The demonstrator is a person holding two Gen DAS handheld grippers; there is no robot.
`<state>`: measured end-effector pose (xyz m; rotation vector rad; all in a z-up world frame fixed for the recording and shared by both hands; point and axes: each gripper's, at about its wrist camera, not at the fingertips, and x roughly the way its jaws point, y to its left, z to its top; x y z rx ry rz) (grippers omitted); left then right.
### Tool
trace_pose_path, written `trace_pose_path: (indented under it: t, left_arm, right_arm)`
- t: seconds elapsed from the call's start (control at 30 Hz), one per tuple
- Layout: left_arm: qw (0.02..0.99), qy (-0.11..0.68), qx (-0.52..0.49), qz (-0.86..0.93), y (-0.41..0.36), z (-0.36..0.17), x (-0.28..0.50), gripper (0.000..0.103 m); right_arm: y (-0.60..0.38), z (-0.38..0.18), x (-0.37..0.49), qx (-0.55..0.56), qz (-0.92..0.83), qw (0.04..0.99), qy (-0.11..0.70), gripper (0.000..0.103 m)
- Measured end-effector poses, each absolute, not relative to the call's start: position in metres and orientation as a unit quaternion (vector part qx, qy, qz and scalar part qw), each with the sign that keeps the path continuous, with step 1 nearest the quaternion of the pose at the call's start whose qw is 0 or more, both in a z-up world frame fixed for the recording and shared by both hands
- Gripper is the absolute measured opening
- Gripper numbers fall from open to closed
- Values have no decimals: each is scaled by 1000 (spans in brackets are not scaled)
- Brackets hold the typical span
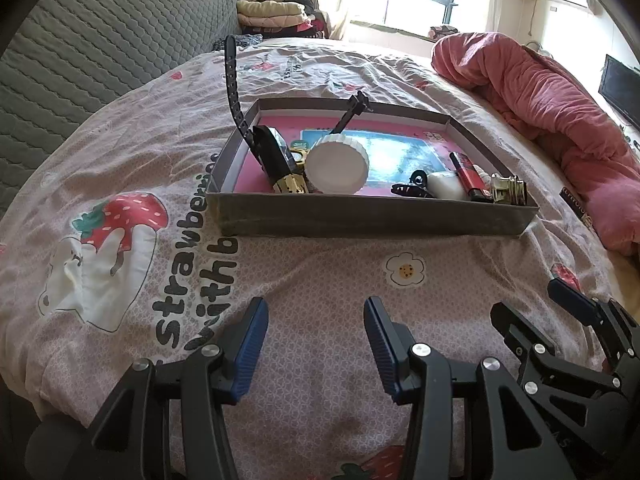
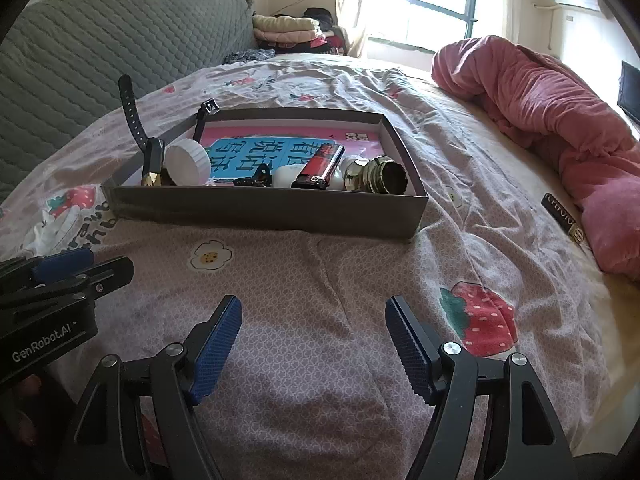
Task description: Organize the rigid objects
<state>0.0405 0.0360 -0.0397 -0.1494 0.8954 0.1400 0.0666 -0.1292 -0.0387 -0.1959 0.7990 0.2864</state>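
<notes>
A: Left wrist view first. What do you have?

B: Left hand-held gripper point(image 1: 316, 344) low in front, jaws wide, nothing between them, over the bed sheet point(image 1: 312, 280) with its strawberry print. The right hand-held gripper point(image 1: 560, 312) sits just beside it at the right edge, also spread with nothing in it.

A: And the things to sort?

B: All in a shallow grey box point(image 1: 376, 216) on the bed, near, straight ahead. Left end: a black watch point(image 1: 272, 152), its strap standing up over the box wall, with a white lid point(image 1: 338, 166) tilted against it. Right end: a black clip point(image 1: 412, 188), a small white case point(image 1: 446, 186), a red lighter point(image 1: 466, 176), a gold cap point(image 1: 510, 192) in the corner.

A: Right wrist view?

B: Right gripper point(image 2: 314, 344) in front, jaws wide and empty over the sheet. Left gripper point(image 2: 84, 268) at the left edge. Same box point(image 2: 264, 212) ahead, slightly left. Watch point(image 2: 152, 160) and lid point(image 2: 188, 166) at its left end; clip point(image 2: 252, 178), case point(image 2: 286, 176), lighter point(image 2: 320, 166) and cap point(image 2: 380, 176) run rightwards, close together. A pink blanket point(image 2: 540, 112) lies heaped on the bed, well apart to the right. A small dark label-like item point(image 2: 560, 216) lies on the sheet by the blanket; cannot tell what it is.
</notes>
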Motion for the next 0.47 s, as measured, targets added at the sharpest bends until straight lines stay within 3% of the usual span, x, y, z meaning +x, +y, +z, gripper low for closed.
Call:
trace_pose_path:
  t: [0.47]
  left_arm:
    - [897, 432, -72, 67, 37, -40, 41, 49]
  right_arm:
    - [-130, -37, 67, -95, 138, 907, 386, 75]
